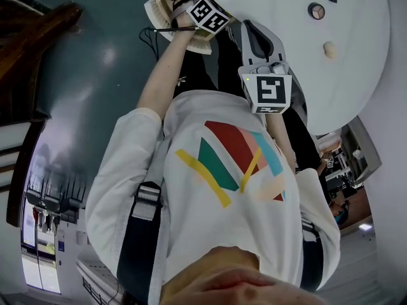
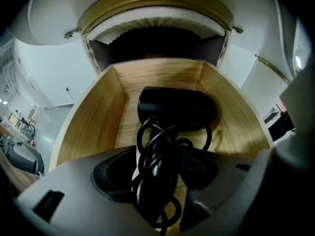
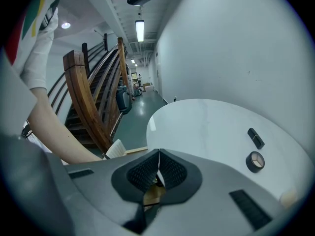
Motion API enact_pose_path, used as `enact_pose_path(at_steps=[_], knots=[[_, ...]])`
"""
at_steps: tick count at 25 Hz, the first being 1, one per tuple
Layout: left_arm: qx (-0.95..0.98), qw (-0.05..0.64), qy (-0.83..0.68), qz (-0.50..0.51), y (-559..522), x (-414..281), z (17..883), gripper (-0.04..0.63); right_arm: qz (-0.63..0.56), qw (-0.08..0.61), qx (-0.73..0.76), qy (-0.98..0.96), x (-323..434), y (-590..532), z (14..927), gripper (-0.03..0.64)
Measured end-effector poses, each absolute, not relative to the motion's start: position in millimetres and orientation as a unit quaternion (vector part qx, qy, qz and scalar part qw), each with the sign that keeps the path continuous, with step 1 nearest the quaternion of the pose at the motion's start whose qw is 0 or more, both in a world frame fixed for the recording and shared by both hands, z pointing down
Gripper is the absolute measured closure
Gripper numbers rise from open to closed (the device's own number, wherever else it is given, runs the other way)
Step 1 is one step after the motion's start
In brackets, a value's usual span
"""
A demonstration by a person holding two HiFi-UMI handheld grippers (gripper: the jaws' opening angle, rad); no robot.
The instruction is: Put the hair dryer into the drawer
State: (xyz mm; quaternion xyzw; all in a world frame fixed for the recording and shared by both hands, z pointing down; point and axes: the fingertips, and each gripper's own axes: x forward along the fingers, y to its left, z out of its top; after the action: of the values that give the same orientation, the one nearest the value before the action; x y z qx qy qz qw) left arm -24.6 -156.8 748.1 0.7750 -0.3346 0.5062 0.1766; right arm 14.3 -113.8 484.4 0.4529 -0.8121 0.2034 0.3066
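Black hair dryer (image 2: 174,107) lying in the open, smooth light-wood drawer (image 2: 93,117): the cylindrical barrel spans 9 to 3 o'clock near the back, and the handle runs toward 6 o'clock, wrapped in glossy looped cord (image 2: 147,136). Left gripper (image 2: 160,170): jaws apart, straddling handle and cord, pads not visibly pressing. Right gripper (image 3: 158,168): ribbed pads closed together on nothing, curved white tabletop (image 3: 211,127) at 2 o'clock.

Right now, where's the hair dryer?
Left gripper view: the hair dryer lies inside the open wooden drawer, its handle between the jaws of the left gripper.
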Motion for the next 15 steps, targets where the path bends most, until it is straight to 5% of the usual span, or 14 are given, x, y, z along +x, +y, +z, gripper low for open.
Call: enact_pose_path(at_steps=[6,15], knots=[[0.768,0.192,-0.332,0.512,-155.8,-28.1,750.3,0.301,0.202,0.298,0.446,-0.820,9.8,-116.4,478.6,0.604],[0.767,0.192,-0.341,0.509,-157.8,-36.2,722.0,0.296,0.190,0.270,0.442,-0.834,-2.5,-125.4,461.8,0.604]])
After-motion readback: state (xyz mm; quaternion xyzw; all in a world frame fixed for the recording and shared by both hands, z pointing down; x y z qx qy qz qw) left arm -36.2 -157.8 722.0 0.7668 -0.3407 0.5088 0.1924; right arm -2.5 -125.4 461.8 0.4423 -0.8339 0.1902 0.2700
